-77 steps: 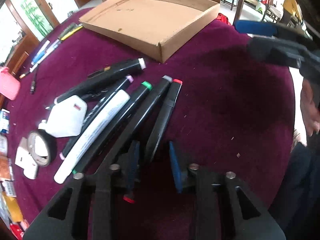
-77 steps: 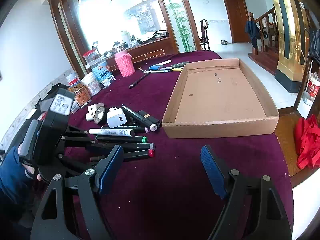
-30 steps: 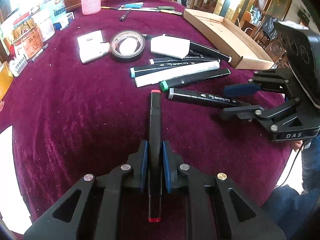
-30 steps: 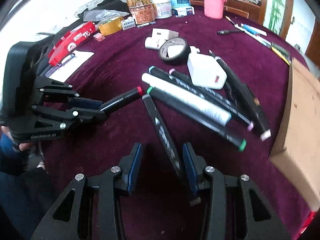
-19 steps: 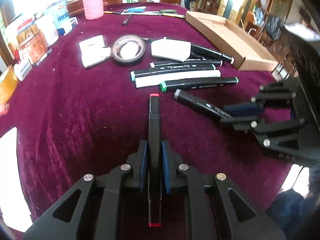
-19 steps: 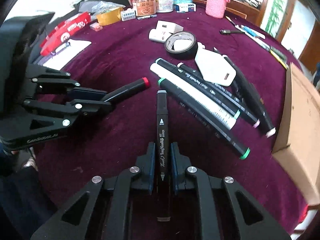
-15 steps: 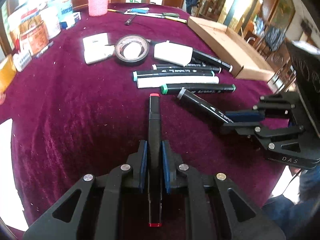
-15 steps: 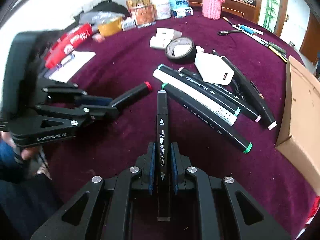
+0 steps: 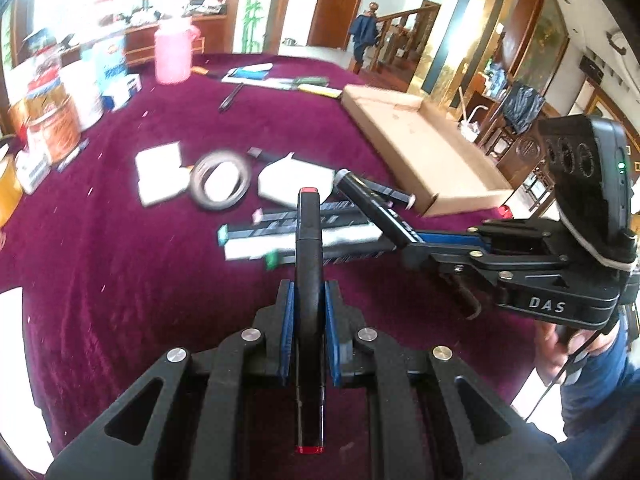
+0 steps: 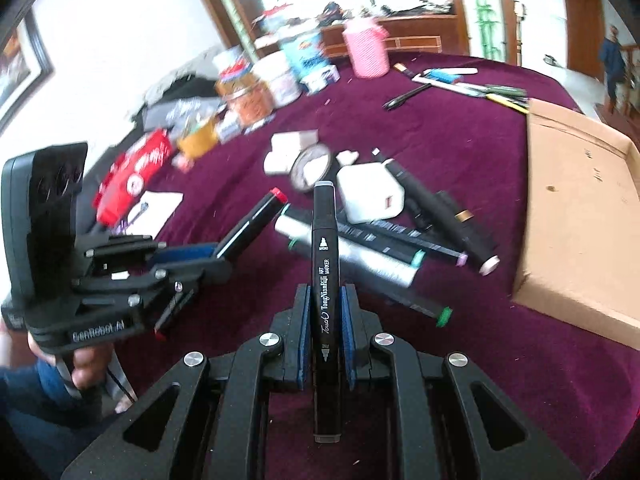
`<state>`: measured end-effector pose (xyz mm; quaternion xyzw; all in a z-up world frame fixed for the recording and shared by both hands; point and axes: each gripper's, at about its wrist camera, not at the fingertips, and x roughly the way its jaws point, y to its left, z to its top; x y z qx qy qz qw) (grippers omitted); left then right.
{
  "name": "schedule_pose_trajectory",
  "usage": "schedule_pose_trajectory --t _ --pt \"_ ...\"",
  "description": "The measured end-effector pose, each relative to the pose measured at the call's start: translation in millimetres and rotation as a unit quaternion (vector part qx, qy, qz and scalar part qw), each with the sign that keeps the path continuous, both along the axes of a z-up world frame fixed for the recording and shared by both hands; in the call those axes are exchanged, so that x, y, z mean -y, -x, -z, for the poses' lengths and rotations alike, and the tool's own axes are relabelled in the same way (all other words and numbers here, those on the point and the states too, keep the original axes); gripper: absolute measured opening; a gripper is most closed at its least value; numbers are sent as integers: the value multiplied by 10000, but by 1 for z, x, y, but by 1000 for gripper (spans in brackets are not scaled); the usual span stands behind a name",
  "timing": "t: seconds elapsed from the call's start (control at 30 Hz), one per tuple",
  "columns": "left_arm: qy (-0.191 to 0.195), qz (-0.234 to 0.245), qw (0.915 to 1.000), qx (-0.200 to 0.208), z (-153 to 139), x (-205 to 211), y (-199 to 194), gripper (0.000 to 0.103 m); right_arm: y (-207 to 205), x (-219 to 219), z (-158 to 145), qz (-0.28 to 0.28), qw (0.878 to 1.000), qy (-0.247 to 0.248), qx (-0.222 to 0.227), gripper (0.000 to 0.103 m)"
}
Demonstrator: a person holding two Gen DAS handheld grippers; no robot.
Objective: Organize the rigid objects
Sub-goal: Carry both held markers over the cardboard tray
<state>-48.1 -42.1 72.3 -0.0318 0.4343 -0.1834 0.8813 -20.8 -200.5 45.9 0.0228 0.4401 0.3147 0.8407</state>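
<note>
Bare maroon cloth is lying open to my left and toward the near table edge; on the right the cardboard tray is sitting w/ its low wall facing the pile, inside bare.

Between me and the tray, loose markers are lying side by side, w/ a white adapter, a tape roll and a white box just beyond. Jars and a pink cup are crowding the far edge.

My left gripper is pinching the red-capped marker between its blue pads, long axis running straight ahead along the fingers, raised over the pile.

My right gripper is clamping the grey-capped marker the same way, pointing fwd toward the adapter. Both markers are up off the cloth.
</note>
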Motion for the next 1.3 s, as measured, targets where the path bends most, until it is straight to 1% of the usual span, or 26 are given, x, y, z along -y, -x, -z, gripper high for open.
schedule_pose_trajectory --t 0.17,0.27,0.4,0.5,0.6,0.63,0.7,0.73,0.83,0.9,1.0,1.07,1.1,1.17,1.23,1.3 --pt "17 141 9998 130 -14 23 -13 12 -11 24 -11 352 9988 -332 56 13" --pt "125 209 9996 115 -19 36 -26 12 -21 42 -16 638 9969 -465 76 13" --pt "296 311 9991 -10 -26 57 -53 12 -41 72 -27 1122 9915 -652 103 13" --pt "517 353 9980 -129 -32 75 -83 12 -66 96 -37 1571 9845 -772 100 13" --pt "781 359 9959 -298 -36 94 -111 12 -97 118 -42 2095 9747 -761 147 13" --pt "831 432 9950 -352 -37 104 -122 12 -109 126 -41 2193 9722 -813 76 13" --pt "861 326 9948 -426 -37 118 -144 12 -130 138 -36 2345 9679 -901 -96 13" --pt "843 296 9949 -471 -36 124 -153 12 -143 142 -33 2455 9651 -893 -175 13" --pt "892 195 9939 -621 -31 144 -184 12 -173 159 -25 2716 9552 -1098 -418 13" --pt "926 242 9931 -678 -27 157 -200 12 -192 170 -16 2831 9513 -1073 -587 13" --pt "935 126 9923 -802 -15 174 -226 12 -209 181 2 2931 9440 -1235 -880 13" --pt "883 36 9918 -920 -5 181 -240 12 -214 184 13 2897 9449 -1176 -974 13" --pt "804 -8 9917 -1001 3 187 -249 12 -216 183 15 2905 9458 -1075 -975 13" --pt "767 -86 9910 -1095 15 190 -258 12 -217 187 19 2923 9469 -885 -1003 13" --pt "787 -96 9900 -1168 22 193 -263 12 -217 191 20 2928 9472 -826 -1009 13" --pt "722 -119 9900 -1208 29 197 -267 12 -220 193 22 2973 9464 -741 -1025 13"
